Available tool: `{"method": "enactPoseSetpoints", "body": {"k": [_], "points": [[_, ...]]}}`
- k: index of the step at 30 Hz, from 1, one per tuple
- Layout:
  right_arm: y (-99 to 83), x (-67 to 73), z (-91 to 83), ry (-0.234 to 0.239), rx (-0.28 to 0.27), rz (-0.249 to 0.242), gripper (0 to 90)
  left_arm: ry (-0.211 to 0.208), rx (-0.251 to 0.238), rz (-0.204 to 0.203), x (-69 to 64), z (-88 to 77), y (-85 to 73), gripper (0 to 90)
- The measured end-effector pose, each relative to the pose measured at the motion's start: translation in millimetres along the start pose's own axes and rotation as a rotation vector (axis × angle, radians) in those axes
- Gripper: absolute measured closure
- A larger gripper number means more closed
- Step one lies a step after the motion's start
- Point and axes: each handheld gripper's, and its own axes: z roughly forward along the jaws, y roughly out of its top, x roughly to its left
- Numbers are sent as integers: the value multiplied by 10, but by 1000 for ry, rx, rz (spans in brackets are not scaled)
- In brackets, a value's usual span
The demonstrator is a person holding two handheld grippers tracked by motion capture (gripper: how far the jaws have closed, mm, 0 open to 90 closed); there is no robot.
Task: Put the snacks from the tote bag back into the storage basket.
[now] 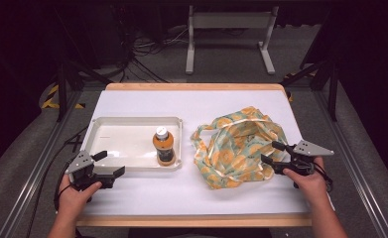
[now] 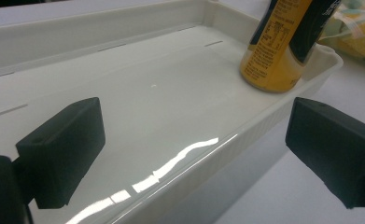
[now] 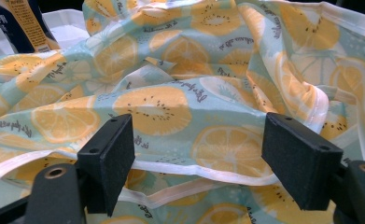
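Note:
An orange drink bottle (image 1: pixel 164 147) with a white cap stands upright in the right end of a white tray (image 1: pixel 112 140). A crumpled cloth bag (image 1: pixel 238 145) printed with orange slices lies right of the tray. My left gripper (image 1: pixel 107 164) sits open at the tray's near-left corner, one jaw over the tray (image 2: pixel 124 107) and one outside its rim, the bottle (image 2: pixel 283 46) ahead of it. At the bag's right edge, my right gripper (image 1: pixel 272 152) stands open, its jaws spread over the cloth (image 3: pixel 171 107) and its white hem.
The white table top (image 1: pixel 181 191) has bare room in front of the tray and bag and behind them. A wooden edge runs along the near side. Beyond the table stand a metal frame (image 1: pixel 228 29) and floor cables.

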Motion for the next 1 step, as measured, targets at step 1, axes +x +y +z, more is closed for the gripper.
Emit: {"method": "enactPoseSetpoints", "body": {"k": [1], "points": [[1,4,-1,-2,-1,3,260,1,-3,-2,8,-1,0,54]]}}
